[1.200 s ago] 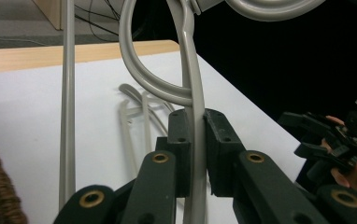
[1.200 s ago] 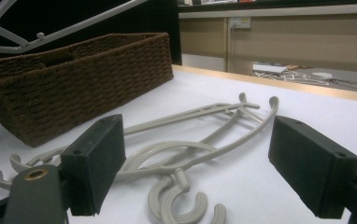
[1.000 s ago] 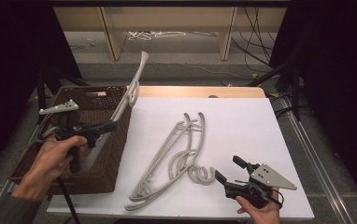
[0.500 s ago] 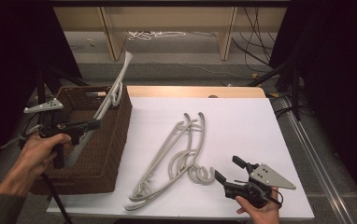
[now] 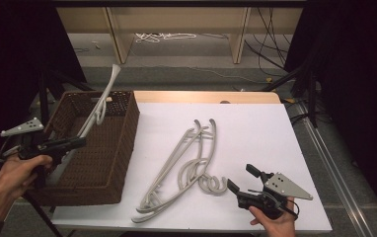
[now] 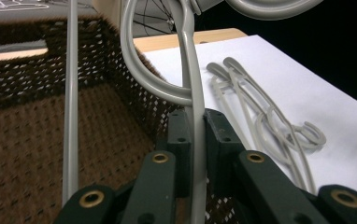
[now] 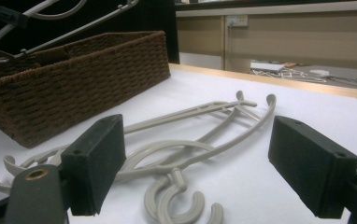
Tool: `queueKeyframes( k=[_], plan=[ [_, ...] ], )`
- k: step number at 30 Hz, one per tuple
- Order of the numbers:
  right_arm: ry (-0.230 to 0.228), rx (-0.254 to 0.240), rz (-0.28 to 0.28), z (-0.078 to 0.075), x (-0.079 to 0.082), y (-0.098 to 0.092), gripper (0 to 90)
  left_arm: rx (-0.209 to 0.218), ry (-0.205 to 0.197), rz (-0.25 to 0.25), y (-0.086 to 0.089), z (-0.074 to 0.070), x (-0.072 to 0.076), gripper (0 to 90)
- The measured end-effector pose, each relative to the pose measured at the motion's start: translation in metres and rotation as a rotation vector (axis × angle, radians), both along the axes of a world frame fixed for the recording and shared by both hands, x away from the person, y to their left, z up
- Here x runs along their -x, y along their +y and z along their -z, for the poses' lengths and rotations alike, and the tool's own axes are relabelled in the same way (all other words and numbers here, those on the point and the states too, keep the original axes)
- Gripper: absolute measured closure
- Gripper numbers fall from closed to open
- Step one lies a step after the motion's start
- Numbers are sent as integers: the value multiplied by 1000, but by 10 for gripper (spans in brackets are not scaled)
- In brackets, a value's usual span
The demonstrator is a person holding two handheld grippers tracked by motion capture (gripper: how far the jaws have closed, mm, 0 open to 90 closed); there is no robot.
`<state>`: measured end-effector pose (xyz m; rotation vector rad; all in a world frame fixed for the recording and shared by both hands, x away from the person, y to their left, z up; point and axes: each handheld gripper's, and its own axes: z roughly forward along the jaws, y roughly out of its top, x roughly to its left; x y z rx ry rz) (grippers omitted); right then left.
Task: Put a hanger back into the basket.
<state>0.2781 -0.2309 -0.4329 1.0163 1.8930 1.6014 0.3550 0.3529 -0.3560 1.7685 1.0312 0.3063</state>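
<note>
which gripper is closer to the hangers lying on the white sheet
Right. The right gripper sits open just beside the hooks of the grey hangers, while the left gripper is over the wicker basket, shut on another hanger.

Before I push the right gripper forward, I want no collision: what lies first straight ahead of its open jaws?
Probably the pale grey plastic hangers lying on the white table; their hooks are nearest the right gripper. The brown wicker basket sits off to the side, though depth is uncertain.
</note>
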Motion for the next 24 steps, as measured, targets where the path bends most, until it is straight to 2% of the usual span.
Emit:
queueKeyframes(
  k=[2, 7, 10, 13, 14, 15, 16, 18, 19, 20, 22, 23, 24],
  plan=[
    [16, 1, -4, 0, 0, 0, 197, -9, 5, 12, 4, 2, 2, 812],
    [15, -4, 1, 0, 0, 0, 197, -60, 8, 57, 10, 5, 5, 812],
    [13, -4, 1, 0, 0, 0, 197, -87, 14, 61, 12, 5, 5, 811],
    [12, -1, -2, 0, 0, 0, 197, -113, 15, 97, 17, 7, 3, 810],
    [12, -2, -2, 0, 0, 0, 197, -111, 16, 108, 17, 7, 2, 810],
    [11, -3, -2, 1, 0, 0, 197, -110, 12, 92, 17, 8, 2, 811],
    [14, -3, 0, 1, 0, 0, 197, -110, 19, 98, 16, 9, 1, 811],
    [17, -2, 1, 1, 0, 0, 197, -131, 33, 101, 15, 9, 1, 811],
    [17, -2, 1, 1, 0, 0, 197, -128, 15, 104, 14, 9, 1, 812],
    [18, -2, 1, 1, 0, 0, 197, -127, 22, 94, 15, 7, 1, 812],
    [20, -4, -3, 0, 1, 0, 197, -117, 4, 90, 18, 6, 1, 813],
    [14, -2, -3, 1, 0, 0, 197, -98, -2, 82, 20, 5, 1, 813],
    [17, -2, -1, 1, 0, 0, 197, -102, -4, 82, 22, 4, 1, 813]
  ],
)
